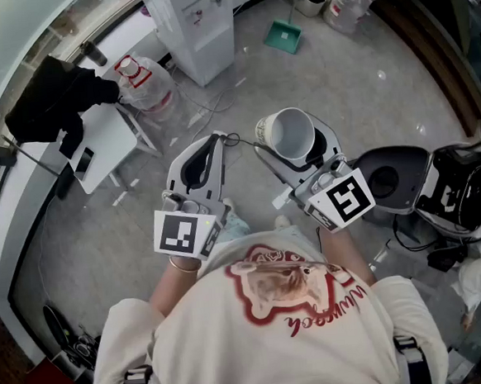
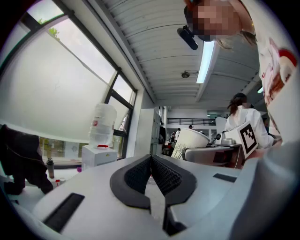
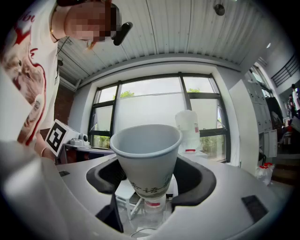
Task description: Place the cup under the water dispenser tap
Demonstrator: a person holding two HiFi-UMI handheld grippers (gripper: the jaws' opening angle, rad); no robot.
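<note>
Left hand-held gripper (image 2: pixel 151 160) closed, right hand-held gripper (image 3: pixel 149 180) clamping cup (image 3: pixel 146 145).

Bright, even daylight all round. Beyond the fingers (image 3: pixel 197 180) of the right gripper (image 3: pixel 149 180) the big window (image 3: pixel 154 105) glows nearly white, washed out. The cup (image 3: pixel 146 157) between those fingers is sharp, its rim softly lit and its base in shade. Nearer the camera than the fingers, the grey gripper body goes soft and blurry.

Over to the left gripper (image 2: pixel 151 164): a ceiling strip light (image 2: pixel 206 61) flares hard above and right of its closed fingers, and the window (image 2: pixel 51 93) to their left is blown out too. Both gripper views bend strongly at the edges and fall to black corners.

From the head view we see the floor (image 1: pixel 357 87) ahead of the fingers pale with a mild sheen, faint shadows, and walls curving at the frame's rim.
</note>
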